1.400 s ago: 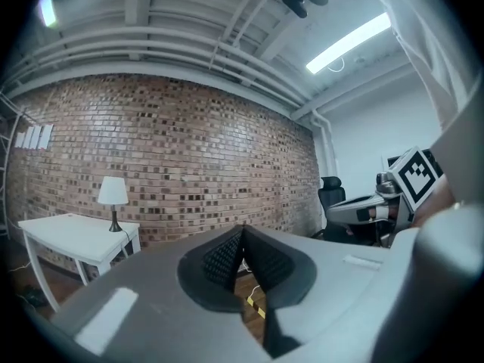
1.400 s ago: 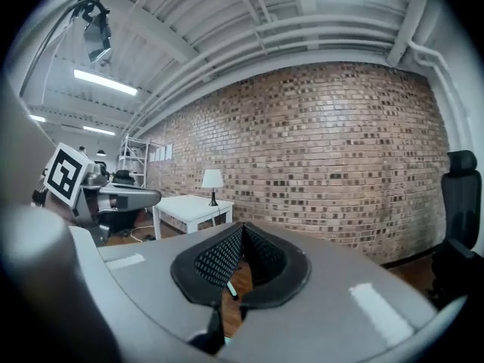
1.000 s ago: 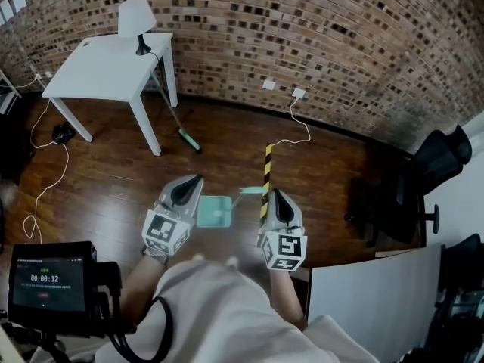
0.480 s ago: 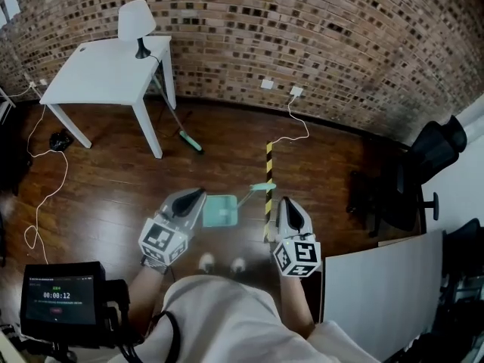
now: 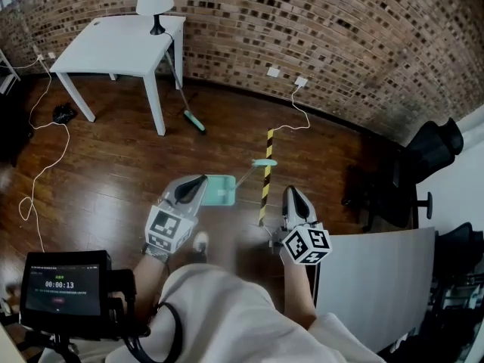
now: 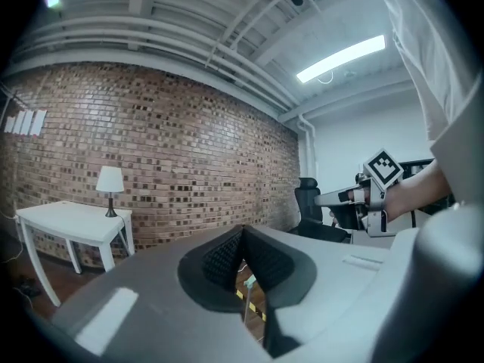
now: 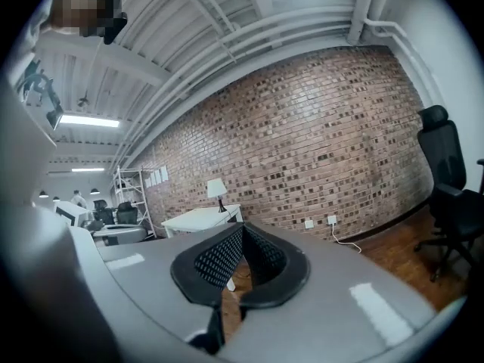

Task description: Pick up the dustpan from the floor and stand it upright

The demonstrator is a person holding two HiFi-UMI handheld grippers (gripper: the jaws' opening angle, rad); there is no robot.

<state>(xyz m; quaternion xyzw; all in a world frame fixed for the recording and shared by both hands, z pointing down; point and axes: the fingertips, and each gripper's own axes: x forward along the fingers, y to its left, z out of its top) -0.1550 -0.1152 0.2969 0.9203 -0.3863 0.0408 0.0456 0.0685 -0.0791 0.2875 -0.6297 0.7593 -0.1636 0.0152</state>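
Status: pick-up not yet begun, as far as the views show. Teal plastic dustpan [image 5: 221, 191] lies flat on the dark wooden floor [image 5: 106, 180], its long thin handle [image 5: 253, 171] angled away toward the yellow-and-black striped floor tape [image 5: 265, 187]. Left gripper [image 5: 198, 181] is above the pan's near-left edge in the head view; contact cannot be judged, and the pan does not look lifted. Its jaws are clenched tip to tip with nothing between them [image 6: 242, 233]. Right gripper [image 5: 290, 193] is on the far side of the tape, well apart from the pan, jaws likewise pressed together and empty [image 7: 240, 229]. Done: 0 of 2 steps. Left to do, by my reading: 1) part 1 gripper's jaws and take the handle or the pan's rim; 2) raise the dustpan and set it upright.
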